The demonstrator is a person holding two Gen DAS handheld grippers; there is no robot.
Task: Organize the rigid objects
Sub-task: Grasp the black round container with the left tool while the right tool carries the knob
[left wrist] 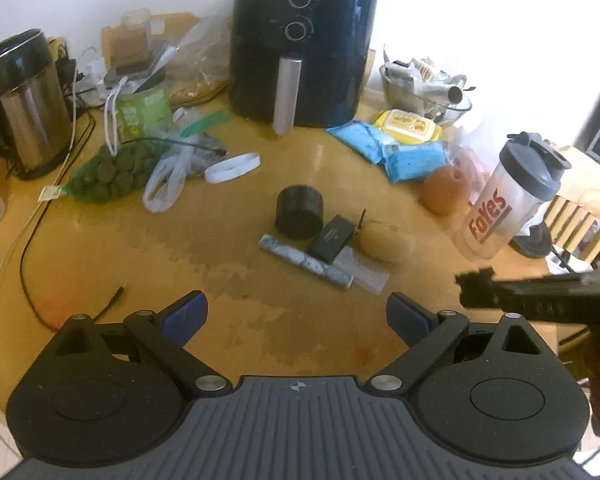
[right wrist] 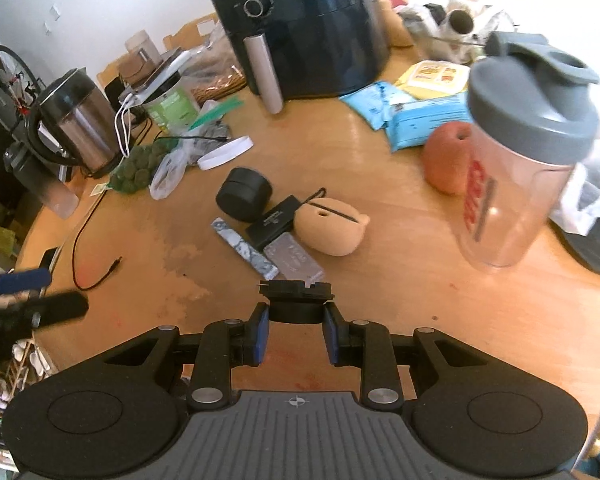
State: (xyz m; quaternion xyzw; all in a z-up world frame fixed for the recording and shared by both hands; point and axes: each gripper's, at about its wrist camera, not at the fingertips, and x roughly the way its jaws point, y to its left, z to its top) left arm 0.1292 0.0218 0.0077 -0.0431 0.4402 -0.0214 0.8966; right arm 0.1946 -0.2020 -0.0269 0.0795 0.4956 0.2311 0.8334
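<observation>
Black plastic part [right wrist: 296, 300] sits clamped in the right hand-held gripper [right wrist: 295, 334], just short of the small row ahead: round tin [right wrist: 244, 194], black box [right wrist: 278, 220], marbled bar [right wrist: 244, 248], tan pouch [right wrist: 332, 226]. That row looks sorted; this piece is not yet placed. Left hand-held gripper [left wrist: 296, 316] hangs wide and empty above the counter [left wrist: 140, 248].

On the table [right wrist: 380, 288] stand one air fryer [left wrist: 300, 48], one kettle [left wrist: 24, 104], one shaker bottle [right wrist: 516, 152], two blue packets [left wrist: 388, 148], one apple [left wrist: 446, 190] and one black tub [left wrist: 300, 212].
</observation>
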